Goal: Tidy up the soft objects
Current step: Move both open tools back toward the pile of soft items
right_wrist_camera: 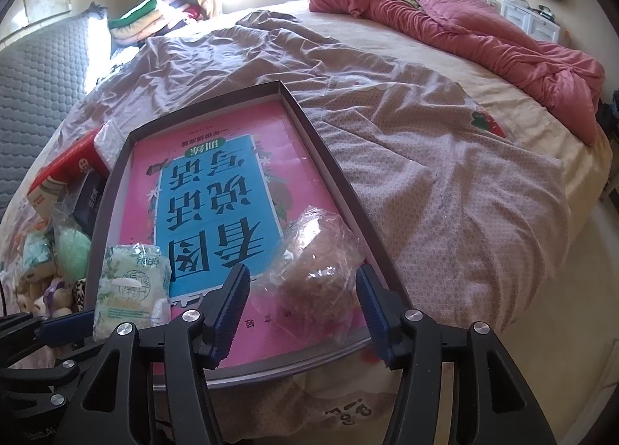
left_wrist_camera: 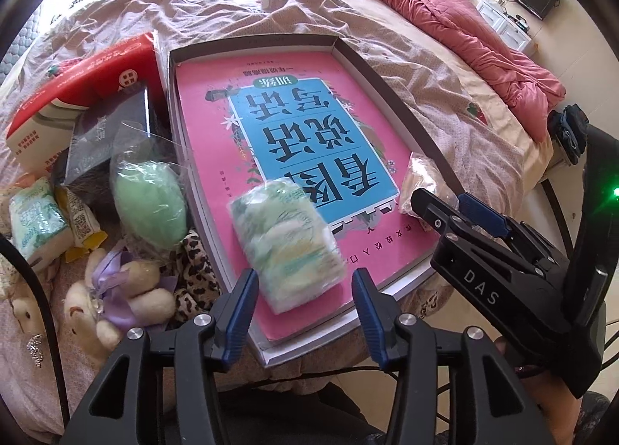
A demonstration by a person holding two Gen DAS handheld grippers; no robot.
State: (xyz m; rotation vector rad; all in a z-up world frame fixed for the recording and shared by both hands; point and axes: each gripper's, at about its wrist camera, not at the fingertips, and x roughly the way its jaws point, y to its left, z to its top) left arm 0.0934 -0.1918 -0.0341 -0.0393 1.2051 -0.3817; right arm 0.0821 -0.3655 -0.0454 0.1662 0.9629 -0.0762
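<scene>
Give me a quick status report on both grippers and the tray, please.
Left gripper open around tissue pack on the tray. Right gripper open around brown bagged bundle. Nothing blocking either.

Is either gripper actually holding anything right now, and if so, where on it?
Nothing is held. The tissue pack lies between the left gripper jaws, the bagged brown item between the right gripper jaws, pads clear.

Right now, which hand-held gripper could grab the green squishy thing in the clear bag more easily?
Left, probably. The green sponge in its bag lies beside the tray on the left hand-held gripper's side; the right hand-held gripper is across the tray, by the brown bag.
</scene>
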